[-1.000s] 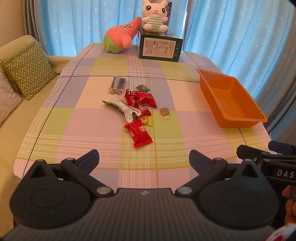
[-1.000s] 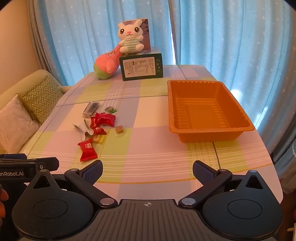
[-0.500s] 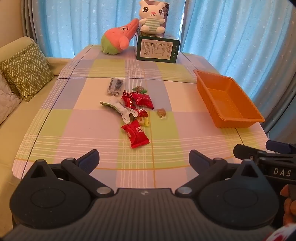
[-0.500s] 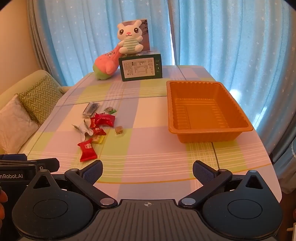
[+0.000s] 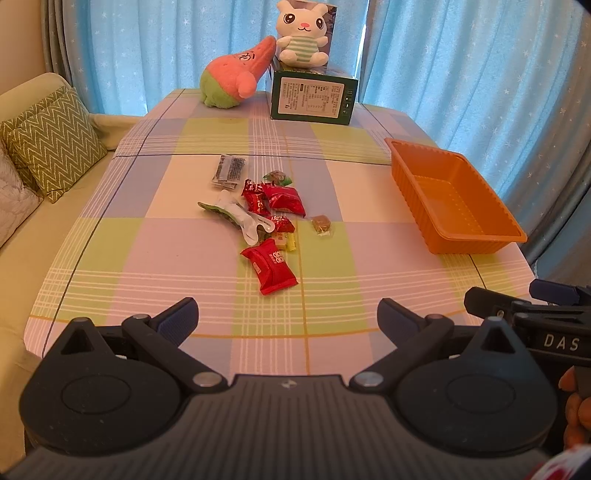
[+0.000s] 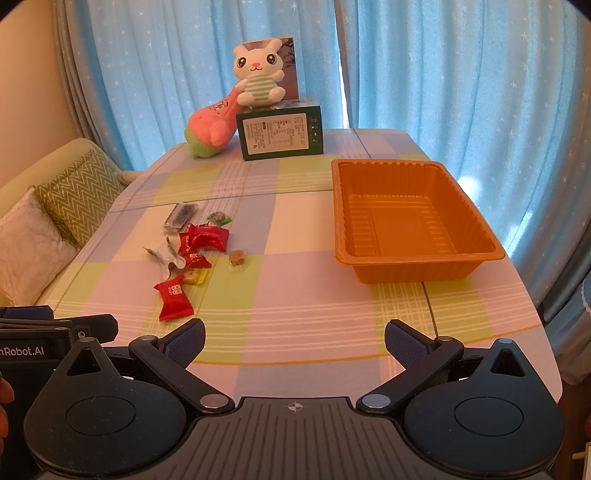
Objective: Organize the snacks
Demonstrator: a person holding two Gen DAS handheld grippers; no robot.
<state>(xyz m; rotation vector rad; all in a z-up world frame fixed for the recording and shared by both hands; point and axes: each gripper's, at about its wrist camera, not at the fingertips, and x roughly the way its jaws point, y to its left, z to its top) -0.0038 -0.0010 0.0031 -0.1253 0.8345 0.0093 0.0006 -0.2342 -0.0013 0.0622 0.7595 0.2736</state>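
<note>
Both grippers, left (image 5: 286, 314) and right (image 6: 293, 338), have barely crept forward, fingers apart and empty, so no snacks (image 5: 267, 218) have left their heap mid-table, well apart from the bare tray (image 6: 413, 218).

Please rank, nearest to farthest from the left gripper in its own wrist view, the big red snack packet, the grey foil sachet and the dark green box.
1. Big red snack packet, straight ahead.
2. Grey foil sachet, mid-table, slightly left.
3. Dark green box, far edge, under the rabbit plush.
</note>
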